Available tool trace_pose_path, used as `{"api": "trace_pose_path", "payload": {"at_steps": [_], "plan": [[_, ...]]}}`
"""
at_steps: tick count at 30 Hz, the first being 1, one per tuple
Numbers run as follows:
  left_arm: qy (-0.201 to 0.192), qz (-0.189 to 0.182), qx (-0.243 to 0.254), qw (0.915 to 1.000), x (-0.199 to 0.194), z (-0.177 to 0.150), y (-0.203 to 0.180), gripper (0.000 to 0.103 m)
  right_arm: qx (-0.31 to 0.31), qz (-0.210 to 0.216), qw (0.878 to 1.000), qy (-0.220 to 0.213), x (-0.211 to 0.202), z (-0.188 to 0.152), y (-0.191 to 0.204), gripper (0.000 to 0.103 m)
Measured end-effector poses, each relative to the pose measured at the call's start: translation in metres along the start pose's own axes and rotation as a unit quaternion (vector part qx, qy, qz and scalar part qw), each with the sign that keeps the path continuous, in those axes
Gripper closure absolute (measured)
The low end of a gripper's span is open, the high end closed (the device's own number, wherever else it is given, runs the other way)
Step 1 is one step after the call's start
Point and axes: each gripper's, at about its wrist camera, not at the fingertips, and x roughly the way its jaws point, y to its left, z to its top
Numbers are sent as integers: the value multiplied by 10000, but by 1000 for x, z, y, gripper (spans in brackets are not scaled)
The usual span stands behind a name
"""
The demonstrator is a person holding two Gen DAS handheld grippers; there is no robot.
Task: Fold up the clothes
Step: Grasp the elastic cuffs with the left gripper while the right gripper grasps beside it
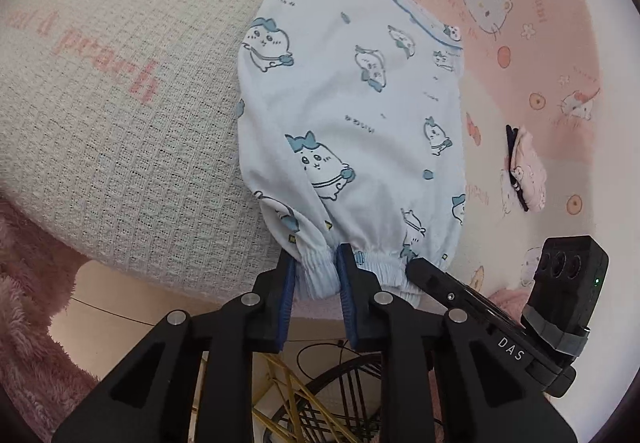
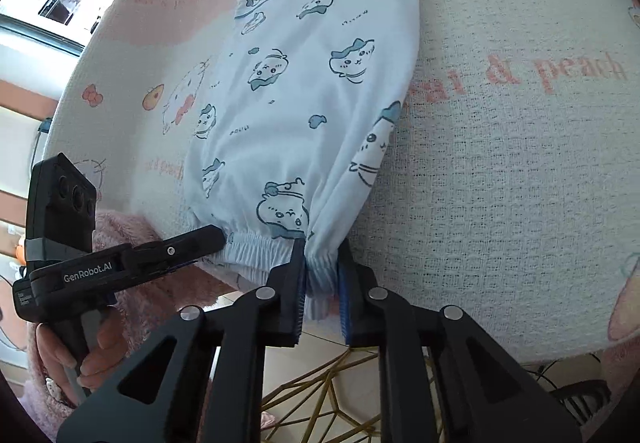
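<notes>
Your left tool (image 1: pixel 316 275) pinches the gathered, ribbed waistband (image 1: pixel 352 263) of the pale blue garment (image 1: pixel 352 103); its blue ridged pads (image 1: pixel 346 283) press into the elastic. Just beside it, your right tool (image 2: pixel 320 275) is clamped on the same band. The garment, thin cotton printed with small cartoon animals, lies spread flat on the bed (image 1: pixel 120 123), over a waffle-weave cream and pink blanket (image 2: pixel 500 163). Farther off, a small pink folded item (image 1: pixel 526 167) sits on the sheet.
</notes>
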Motion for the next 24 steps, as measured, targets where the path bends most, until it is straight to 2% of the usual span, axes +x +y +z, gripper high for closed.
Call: {"api": "trace_pose_path", "payload": {"at_steps": [5, 11, 16, 18, 24], "plan": [[30, -321, 158, 9994, -29, -6, -5, 83, 146, 312, 9992, -191, -33, -7, 1, 91], [303, -382, 226, 9986, -41, -28, -1, 83, 430, 500, 9978, -31, -46, -29, -2, 91], [640, -406, 98, 9971, -30, -44, 11, 83, 100, 189, 9989, 407, -40, -46, 0, 91], [755, -420, 21, 9963, -23, -48, 16, 83, 153, 190, 9986, 470, -37, -48, -3, 91], [439, -674, 183, 9966, -44, -21, 1, 83, 33, 318, 9991, 265, -51, -25, 8, 91]]}}
